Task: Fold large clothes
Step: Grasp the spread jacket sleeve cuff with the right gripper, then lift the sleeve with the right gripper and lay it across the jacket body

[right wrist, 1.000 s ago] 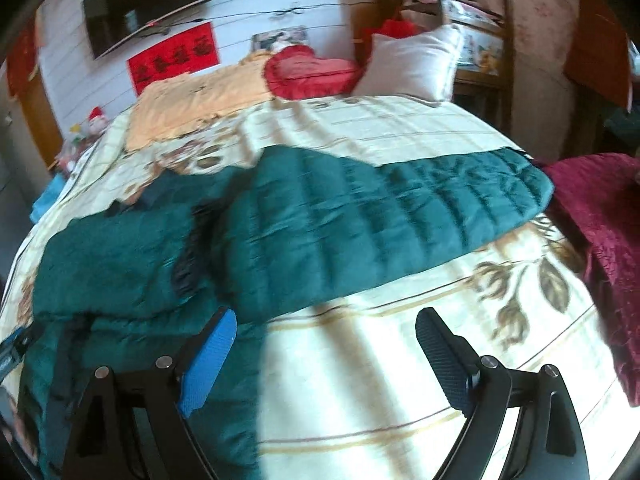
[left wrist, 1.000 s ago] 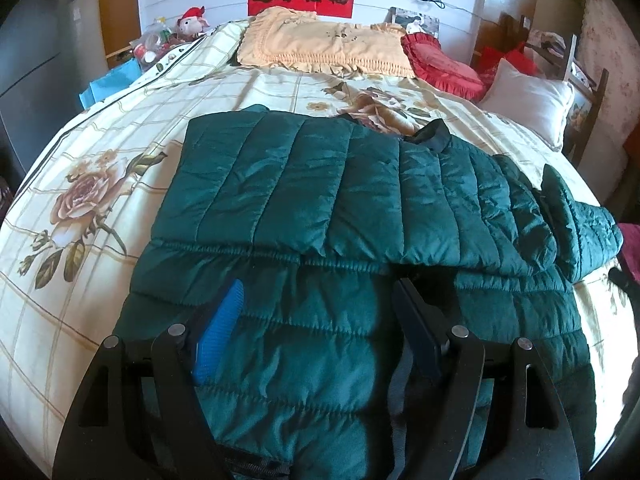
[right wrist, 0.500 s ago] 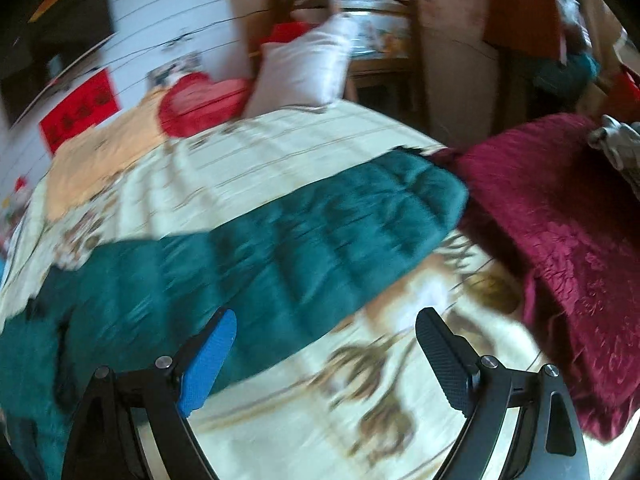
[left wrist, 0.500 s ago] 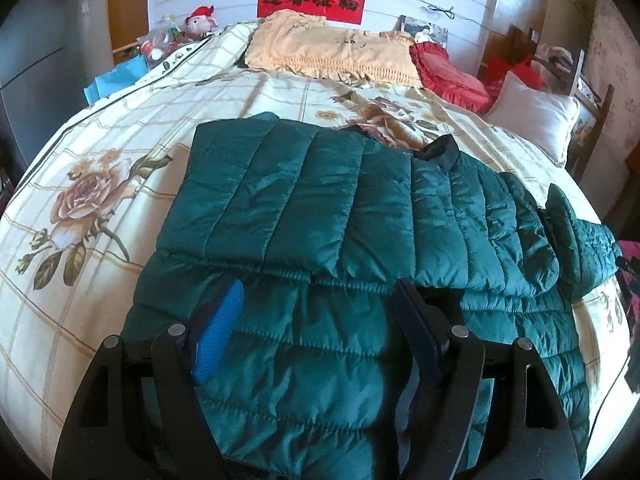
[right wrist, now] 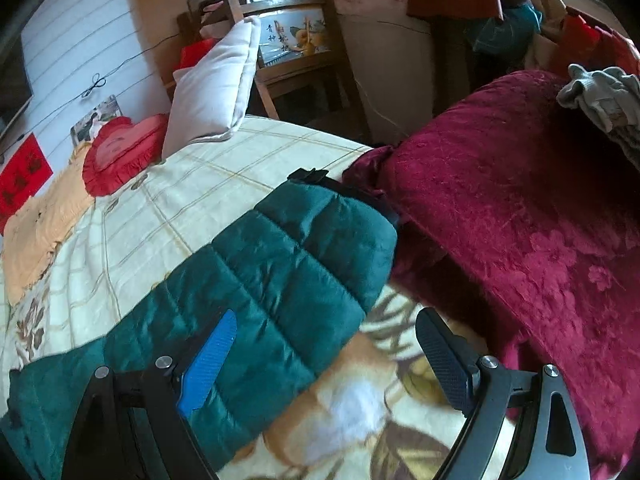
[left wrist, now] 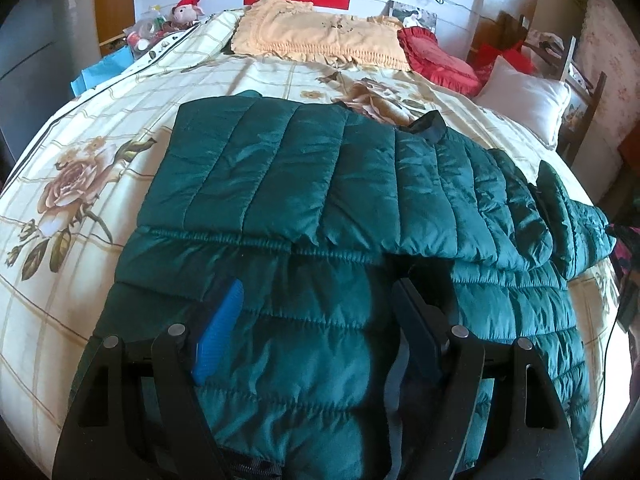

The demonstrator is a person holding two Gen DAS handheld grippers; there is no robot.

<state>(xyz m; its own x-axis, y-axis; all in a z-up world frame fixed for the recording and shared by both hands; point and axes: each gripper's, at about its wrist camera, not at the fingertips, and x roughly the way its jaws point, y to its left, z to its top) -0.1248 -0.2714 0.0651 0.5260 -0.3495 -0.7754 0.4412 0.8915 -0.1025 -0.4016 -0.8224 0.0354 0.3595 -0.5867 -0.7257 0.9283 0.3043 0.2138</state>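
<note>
Floral cream-quilted bed (left wrist: 100,128) carrying the dark green quilted puffer jacket (left wrist: 304,184), spread flat, one sleeve (right wrist: 280,264) extended toward the maroon velvet blanket (right wrist: 520,220). Left hand-held gripper (left wrist: 316,312) over the jacket and right hand-held gripper (right wrist: 324,344) over the sleeve cuff: both released.

A dark green quilted puffer jacket (left wrist: 304,208) lies flat across the floral bed, one sleeve folded over its body, the other sleeve (right wrist: 280,272) stretched toward three o'clock.

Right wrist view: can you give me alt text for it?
The open right gripper hovers over the cuff end of a green jacket sleeve lying on a floral bedspread. A dark red blanket lies just beyond the cuff.
</note>
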